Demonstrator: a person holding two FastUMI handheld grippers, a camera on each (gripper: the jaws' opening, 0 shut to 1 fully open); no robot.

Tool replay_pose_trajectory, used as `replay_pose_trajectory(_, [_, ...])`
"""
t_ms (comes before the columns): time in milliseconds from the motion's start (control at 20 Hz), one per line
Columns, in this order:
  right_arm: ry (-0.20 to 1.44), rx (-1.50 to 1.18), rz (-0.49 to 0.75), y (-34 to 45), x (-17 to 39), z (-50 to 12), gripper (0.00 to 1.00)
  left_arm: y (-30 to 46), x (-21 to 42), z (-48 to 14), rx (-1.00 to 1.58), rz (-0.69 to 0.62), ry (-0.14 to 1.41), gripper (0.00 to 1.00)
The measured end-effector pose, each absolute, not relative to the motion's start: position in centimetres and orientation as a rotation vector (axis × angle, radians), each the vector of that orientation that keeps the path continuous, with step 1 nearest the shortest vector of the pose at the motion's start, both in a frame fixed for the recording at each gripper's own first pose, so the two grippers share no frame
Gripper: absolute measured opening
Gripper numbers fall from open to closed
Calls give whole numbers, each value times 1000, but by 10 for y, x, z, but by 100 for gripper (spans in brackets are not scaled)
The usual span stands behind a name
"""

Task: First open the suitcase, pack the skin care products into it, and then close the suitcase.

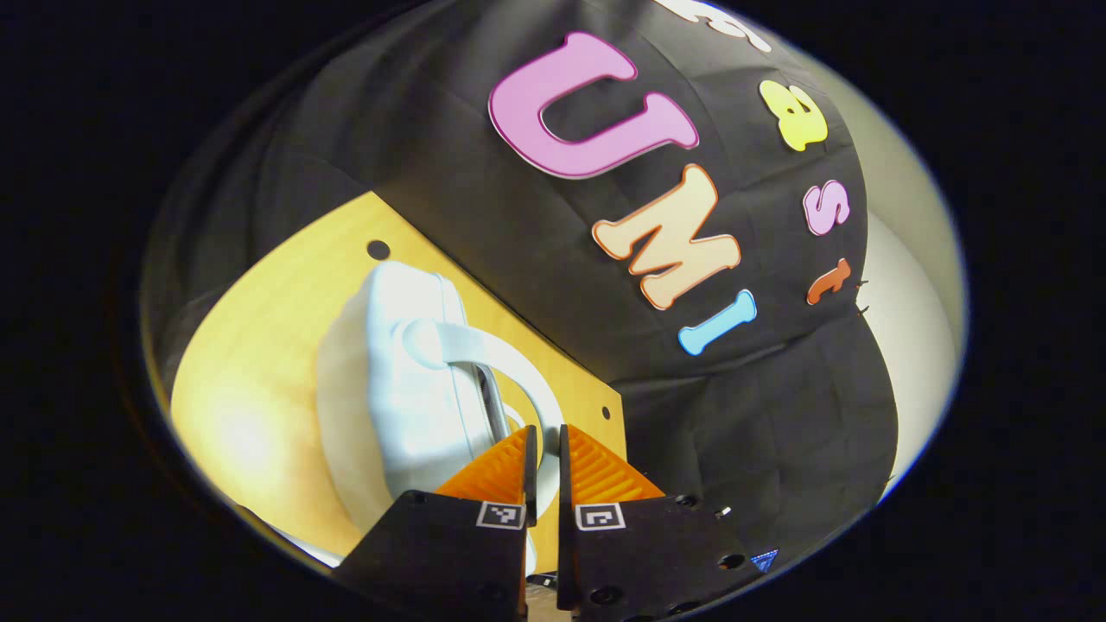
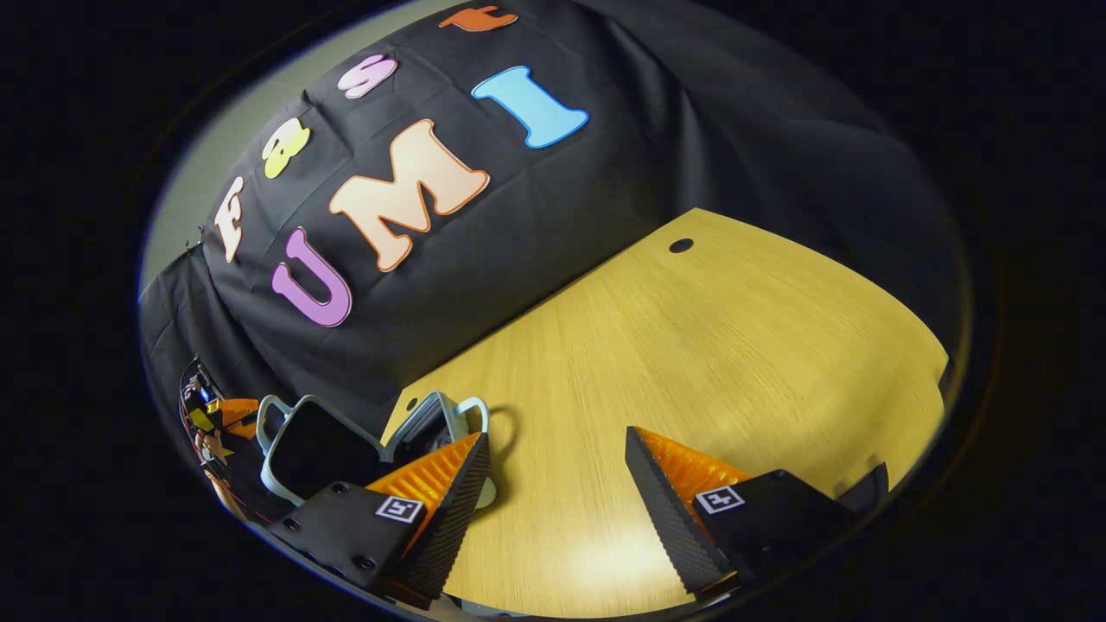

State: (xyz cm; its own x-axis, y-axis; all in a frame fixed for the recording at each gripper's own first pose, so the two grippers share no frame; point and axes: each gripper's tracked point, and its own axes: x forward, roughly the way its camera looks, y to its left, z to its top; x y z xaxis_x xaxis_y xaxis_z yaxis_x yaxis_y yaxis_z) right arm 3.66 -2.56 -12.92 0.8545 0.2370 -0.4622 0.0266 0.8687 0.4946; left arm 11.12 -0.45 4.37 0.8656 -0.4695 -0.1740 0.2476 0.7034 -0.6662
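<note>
My left gripper [image 1: 543, 449] is clenched by the suitcase [image 1: 406, 389] handle [image 1: 510, 363]; whether it pinches it, I cannot tell.
My right gripper [image 2: 557, 471] is released; the case looks light, its shell soft, so the handle seems best.

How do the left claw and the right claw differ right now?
The left claw has its fingers nearly together, with a narrow gap; the right claw is spread wide. The left claw sits right at the pale suitcase, near its handle; the right claw hovers over bare wooden table, holding nothing. Both carry small square markers.
</note>
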Motion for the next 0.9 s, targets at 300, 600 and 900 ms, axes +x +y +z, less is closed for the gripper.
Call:
replay_pose_trajectory(300, [520,541,38,-74,21,-125,98,-96,166,1,-570,-457,490,7])
replay_pose_trajectory(600, [503,561,-28,-111,10,-121,98,-168,198,-50,-512,-504,629,7])
replay_pose_trajectory(900, [486,559,-15,-111,15,-110,98,-201,199,-68,-356,-474,589,6])
